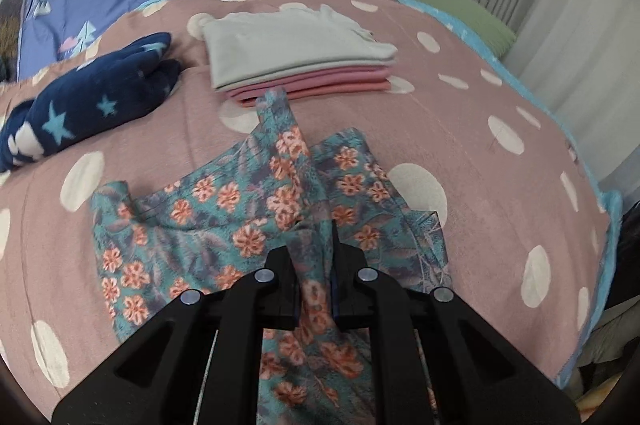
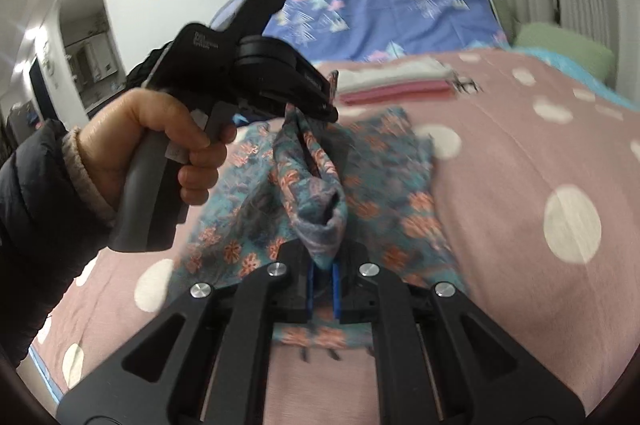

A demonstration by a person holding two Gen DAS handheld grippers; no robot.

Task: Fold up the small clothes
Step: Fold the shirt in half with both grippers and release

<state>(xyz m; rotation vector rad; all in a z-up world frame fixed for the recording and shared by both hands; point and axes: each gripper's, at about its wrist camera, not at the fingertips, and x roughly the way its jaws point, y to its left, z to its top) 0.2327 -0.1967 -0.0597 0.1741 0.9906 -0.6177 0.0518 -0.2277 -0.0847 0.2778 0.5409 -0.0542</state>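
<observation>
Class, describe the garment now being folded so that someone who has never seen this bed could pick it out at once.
Start at the pink bedspread with white dots. Beyond its middle sits a folded stack, grey on pink, with a navy star-print item to its left. Nearer the camera than both lies the floral garment: the only unfolded piece, teal with orange flowers.

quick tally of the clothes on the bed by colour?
Floral teal, held by both grippers: 1
Navy with stars, bunched: 1
Pale grey-white, folded, top of the stack: 1
Pink, folded under it: at least 1, layers unclear
Total: at least 4
</observation>
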